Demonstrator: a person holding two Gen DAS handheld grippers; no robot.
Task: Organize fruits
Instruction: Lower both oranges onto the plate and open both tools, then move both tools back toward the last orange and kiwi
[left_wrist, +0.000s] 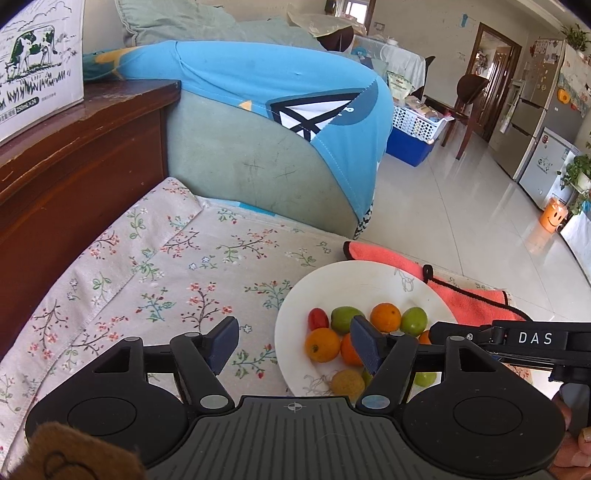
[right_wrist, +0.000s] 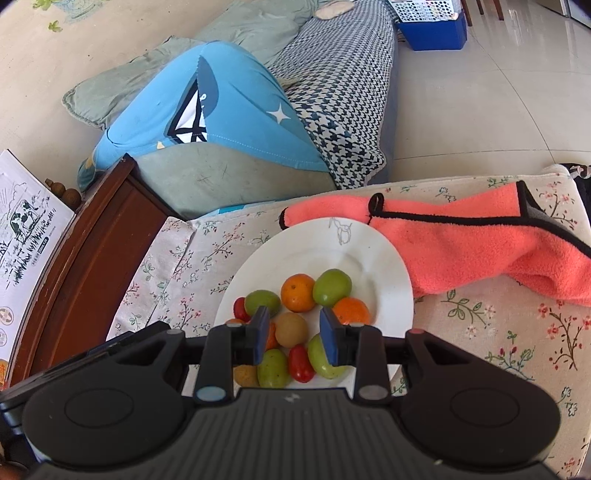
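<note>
A: Left wrist view shows your left gripper with the jaws spread wide and nothing between the pads. Its right pad hangs over the near-left part of the white plate; its left pad is off the plate, over the floral cloth.

B: And where are the fruits?

A: All of them lie on the plate, in its near half. In the right wrist view you see an orange toward the middle of the plate, with a green fruit just right of it and another green fruit just left of it. A second orange sits near the right rim.

B: What about your right gripper?

A: Your right gripper hovers over the near part of the plate. Its jaws stand a little apart, and I see no pad pressing on a fruit. A brown round fruit shows in the gap, and a red cherry tomato lies nearer to you, beside a third green fruit.

B: Anything beside the plate?

A: A coral towel lies behind the plate and to its right; its edge touches the far rim.
</note>
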